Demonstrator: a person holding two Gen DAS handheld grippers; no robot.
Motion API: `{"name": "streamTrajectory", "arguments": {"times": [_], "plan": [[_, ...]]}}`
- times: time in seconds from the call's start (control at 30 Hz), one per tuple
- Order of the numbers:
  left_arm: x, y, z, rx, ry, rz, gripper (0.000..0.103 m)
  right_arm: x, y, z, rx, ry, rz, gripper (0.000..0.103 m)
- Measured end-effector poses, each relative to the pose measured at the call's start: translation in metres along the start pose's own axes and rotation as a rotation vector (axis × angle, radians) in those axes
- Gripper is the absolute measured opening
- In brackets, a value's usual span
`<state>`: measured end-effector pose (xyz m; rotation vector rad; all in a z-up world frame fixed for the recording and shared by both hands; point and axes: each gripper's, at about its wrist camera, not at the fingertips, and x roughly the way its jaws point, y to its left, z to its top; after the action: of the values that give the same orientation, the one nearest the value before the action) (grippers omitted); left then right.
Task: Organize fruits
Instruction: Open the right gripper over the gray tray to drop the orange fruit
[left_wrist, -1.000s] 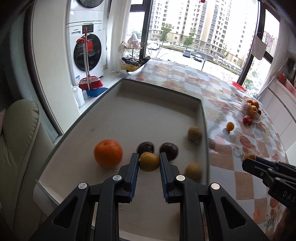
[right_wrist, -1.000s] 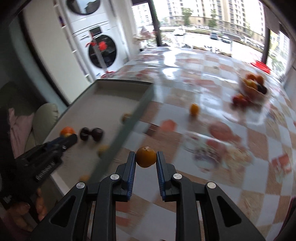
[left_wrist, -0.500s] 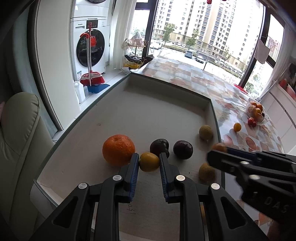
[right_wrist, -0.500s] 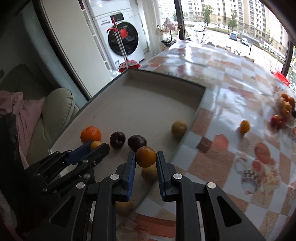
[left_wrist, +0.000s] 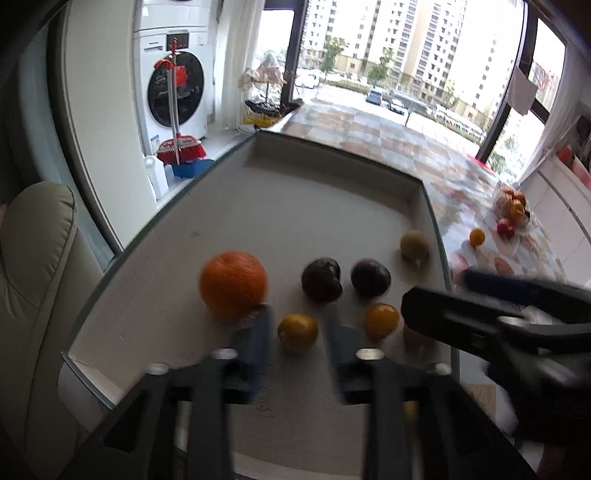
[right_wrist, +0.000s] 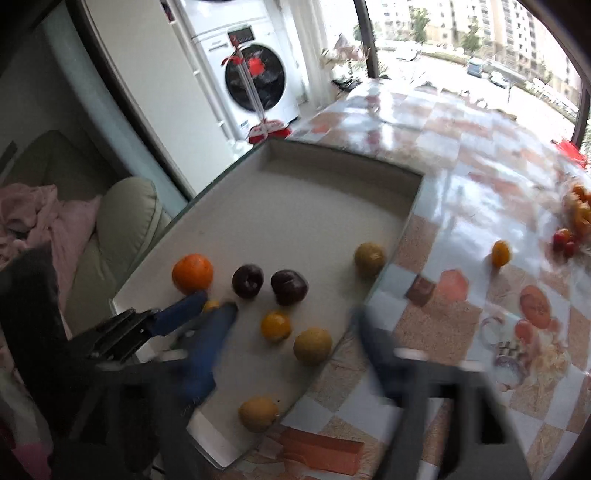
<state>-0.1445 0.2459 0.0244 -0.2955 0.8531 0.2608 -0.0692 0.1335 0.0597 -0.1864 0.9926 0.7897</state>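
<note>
Over the tray (left_wrist: 332, 206), we see both tongs' jaws just opened wide: left tongs (left_wrist: 298, 332) around a yellow fruit (left_wrist: 297, 331), right tongs (right_wrist: 291, 332) around an orange fruit (right_wrist: 275, 325).

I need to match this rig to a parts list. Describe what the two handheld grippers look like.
Both look alike. The left gripper has two black angular arms with cut-out openings, a silver rivet on each, and blue pads on the inner faces of its fingers. The right gripper has the same black frame, silver rivets and blue pads. No cables, hands or sleeves are visible, and motion blur hides any lettering.
</note>
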Motion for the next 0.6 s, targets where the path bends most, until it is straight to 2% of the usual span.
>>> {"name": "streamTrajectory", "arguments": {"times": [0.03, 0.07, 0.13, 0.2, 0.23, 0.33, 0.6], "plan": [[-0.002, -0.001, -0.001, -0.005, -0.008, 0.005, 0.083, -0.005, 0.0, 0.0, 0.0, -0.023, -0.018, 0.092], [-0.009, -0.002, -0.002, -0.017, -0.05, 0.028, 0.1, -0.012, -0.002, 0.0, 0.001, -0.043, -0.015, 0.092], [-0.016, -0.004, -0.001, -0.019, -0.099, 0.039, 0.101, -0.019, -0.009, 0.0, 0.015, -0.066, -0.012, 0.092], [-0.015, -0.009, 0.002, -0.003, -0.07, 0.034, 0.101, -0.026, -0.018, -0.002, 0.034, -0.088, -0.039, 0.096], [-0.015, -0.012, 0.002, 0.001, -0.06, 0.032, 0.101, -0.028, -0.025, -0.004, 0.048, -0.095, -0.062, 0.103], [-0.018, -0.021, 0.004, 0.021, -0.063, 0.033, 0.101, -0.036, -0.061, -0.016, 0.128, -0.101, -0.13, 0.103], [-0.027, -0.083, 0.007, 0.148, -0.067, -0.018, 0.101, -0.041, -0.167, -0.066, 0.345, 0.001, -0.346, 0.103]]}}
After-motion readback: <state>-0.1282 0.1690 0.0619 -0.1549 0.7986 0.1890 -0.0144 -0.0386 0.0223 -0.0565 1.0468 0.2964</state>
